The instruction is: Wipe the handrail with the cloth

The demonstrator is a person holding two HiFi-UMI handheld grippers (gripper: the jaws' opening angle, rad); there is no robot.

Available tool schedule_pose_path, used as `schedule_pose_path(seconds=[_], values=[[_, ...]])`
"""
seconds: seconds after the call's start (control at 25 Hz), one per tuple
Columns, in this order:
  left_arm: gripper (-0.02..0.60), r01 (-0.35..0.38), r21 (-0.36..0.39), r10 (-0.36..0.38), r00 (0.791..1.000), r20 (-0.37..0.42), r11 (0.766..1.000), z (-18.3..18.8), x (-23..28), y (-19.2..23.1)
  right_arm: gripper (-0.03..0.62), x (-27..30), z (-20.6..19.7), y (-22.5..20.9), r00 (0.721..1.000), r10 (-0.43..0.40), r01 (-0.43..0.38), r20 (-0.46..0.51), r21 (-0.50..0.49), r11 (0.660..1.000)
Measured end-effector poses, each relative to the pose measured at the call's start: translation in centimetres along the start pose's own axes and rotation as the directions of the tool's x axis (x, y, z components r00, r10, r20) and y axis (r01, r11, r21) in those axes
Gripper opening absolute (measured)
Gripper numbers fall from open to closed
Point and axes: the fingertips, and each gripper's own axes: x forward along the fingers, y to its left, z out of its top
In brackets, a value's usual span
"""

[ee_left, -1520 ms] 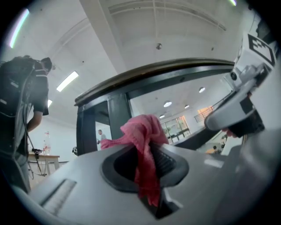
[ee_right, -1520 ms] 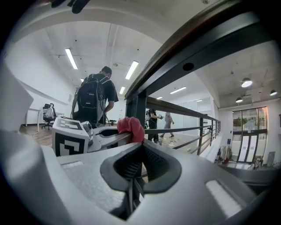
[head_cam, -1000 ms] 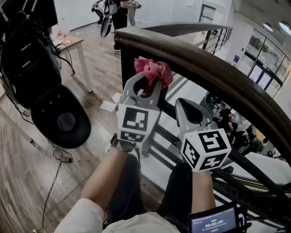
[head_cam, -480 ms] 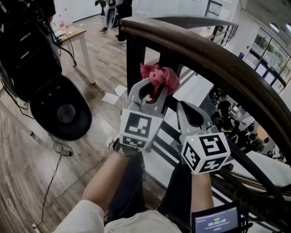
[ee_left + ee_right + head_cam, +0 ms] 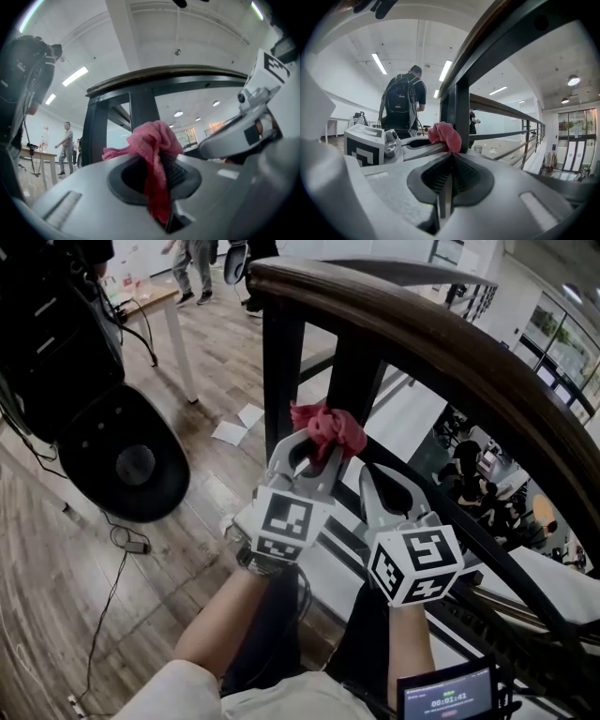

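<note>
My left claw (image 5: pixel 311 451) is clamped on the crumpled pink cloth (image 5: pixel 328 426), held below the dark wooden handrail (image 5: pixel 422 343) and not touching it. My right claw (image 5: pixel 449 161) is closed and empty. With only a fold pinched, I judge rubbing could tug the cloth free.

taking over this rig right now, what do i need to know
Left gripper: shut on the cloth, which bunches out past the jaws.
Right gripper: shut, empty, beside the left one.
Handrail: above both grippers; the cloth hangs below it, not touching.
Done: cloth is in grip. How much has been wiped cannot be told.
Left: lift the cloth onto the handrail and wipe along it.
</note>
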Motion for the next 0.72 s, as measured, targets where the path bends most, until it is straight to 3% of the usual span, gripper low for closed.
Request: schedule_pose_path(seconds=[0.72], values=[[0.074, 0.055, -0.060, -0.062, 0.990, -0.124, 0.997, -8.0, -2.0, -1.2, 0.003, 1.5, -6.8, 1.4, 0.992, 0.011, -0.002, -0.129, 0.076, 0.997]])
